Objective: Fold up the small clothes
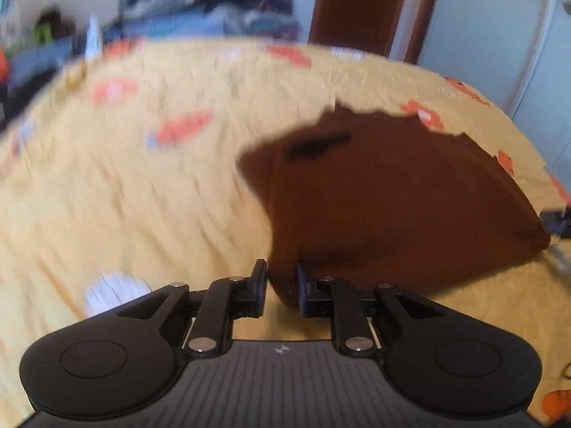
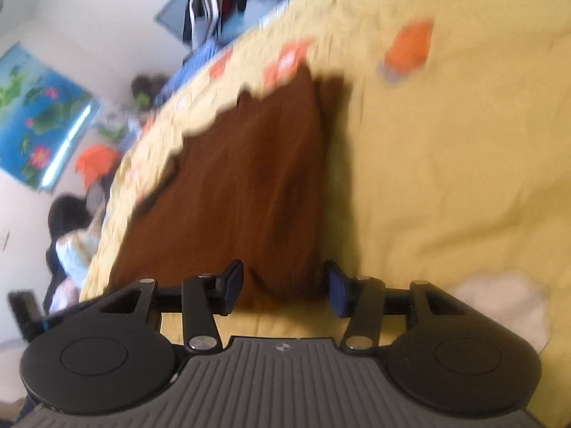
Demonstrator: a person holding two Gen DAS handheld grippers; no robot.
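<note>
A small brown knitted garment (image 1: pixel 392 192) lies on a yellow bedsheet (image 1: pixel 142 196) with orange prints. My left gripper (image 1: pixel 282 285) is shut on a near corner of the brown garment, with cloth bunched between the fingers. In the right wrist view the same garment (image 2: pixel 242 185) stretches away from the camera. My right gripper (image 2: pixel 283 289) has its jaws apart, with a near edge of the garment lying between them. The tip of the right gripper (image 1: pixel 556 219) shows at the garment's far right corner in the left wrist view. Both views are motion-blurred.
A white cloth (image 2: pixel 499 306) lies on the sheet to the right of my right gripper; a white patch (image 1: pixel 114 289) also shows in the left wrist view. Piled clothes (image 1: pixel 221 3) sit beyond the bed. A brown door (image 1: pixel 360 3) and a white wardrobe (image 1: pixel 499 35) stand behind.
</note>
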